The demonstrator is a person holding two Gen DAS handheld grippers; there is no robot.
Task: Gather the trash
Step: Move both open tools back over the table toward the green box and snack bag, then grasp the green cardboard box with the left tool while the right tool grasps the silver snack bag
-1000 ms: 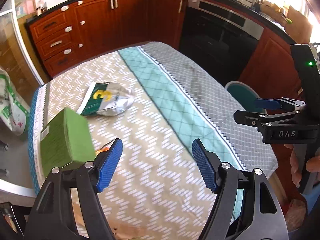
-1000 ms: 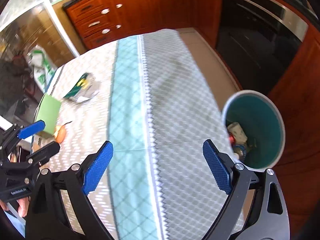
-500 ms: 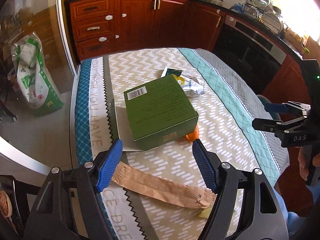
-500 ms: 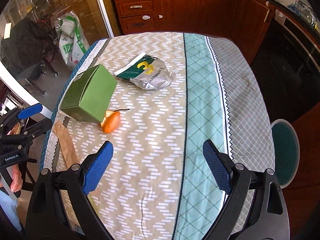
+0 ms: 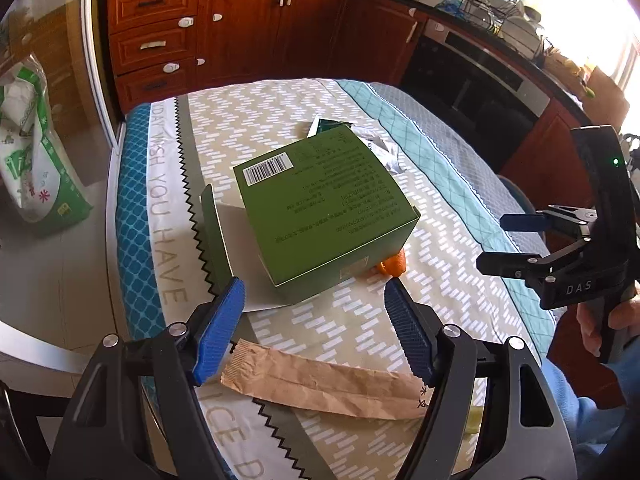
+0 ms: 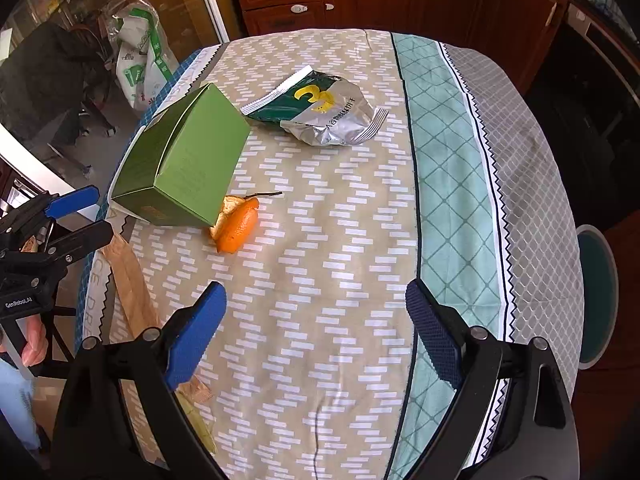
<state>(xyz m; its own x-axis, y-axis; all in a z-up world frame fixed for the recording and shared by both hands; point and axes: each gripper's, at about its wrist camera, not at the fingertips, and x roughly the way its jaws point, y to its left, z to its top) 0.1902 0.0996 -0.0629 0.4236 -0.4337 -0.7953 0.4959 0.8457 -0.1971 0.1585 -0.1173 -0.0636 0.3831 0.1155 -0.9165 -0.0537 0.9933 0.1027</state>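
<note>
Green box [image 5: 324, 208] nr table edge [image 5: 120, 216] (overhanging?)

The green box [image 5: 324, 208] is hiding most of the orange peel [image 5: 394, 266] and the foil snack bag [image 5: 376, 146] behind it.

Green box [image 6: 188, 164] tilted against orange peel [image 6: 236, 226].

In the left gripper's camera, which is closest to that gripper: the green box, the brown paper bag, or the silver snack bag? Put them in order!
From the left gripper, nearest first:
1. Brown paper bag, lying flat right under the fingers.
2. Green box, just ahead, mid-table.
3. Silver snack bag, behind the box, mostly hidden.
</note>
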